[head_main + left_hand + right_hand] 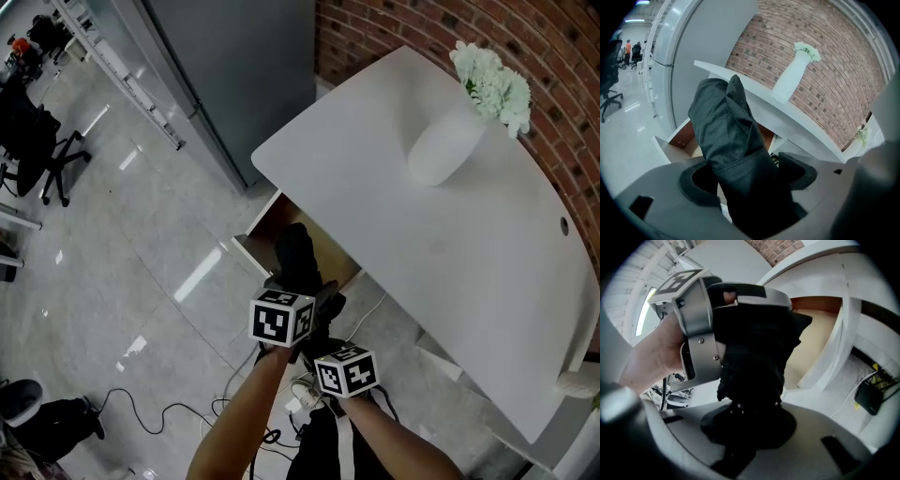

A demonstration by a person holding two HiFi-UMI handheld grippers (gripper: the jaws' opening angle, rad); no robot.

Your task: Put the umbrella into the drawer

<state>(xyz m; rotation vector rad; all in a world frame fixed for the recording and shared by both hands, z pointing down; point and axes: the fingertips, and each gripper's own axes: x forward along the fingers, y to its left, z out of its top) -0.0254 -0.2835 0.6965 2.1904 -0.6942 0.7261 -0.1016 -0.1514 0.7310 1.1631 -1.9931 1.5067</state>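
A folded black umbrella (297, 251) is held tilted over the open drawer (255, 246) beneath the white table (450, 234). My left gripper (298, 283) straddles the umbrella's middle. In the left gripper view the umbrella's fabric (731, 136) runs between the jaws, and a gap shows at the left pad (696, 185), so the left gripper (747, 180) is open around it. My right gripper (323, 326) sits just behind, lower in the head view. In the right gripper view the right gripper (750, 423) is shut on the near end of the umbrella (754, 362). The drawer's wooden floor (820, 333) lies beyond the umbrella.
A white vase (445, 145) with pale flowers (492, 80) stands on the table by the brick wall (562, 56). Cables and a power strip (300, 403) lie on the floor below my arms. A grey cabinet (234, 75) stands to the drawer's left, an office chair (37, 150) farther off.
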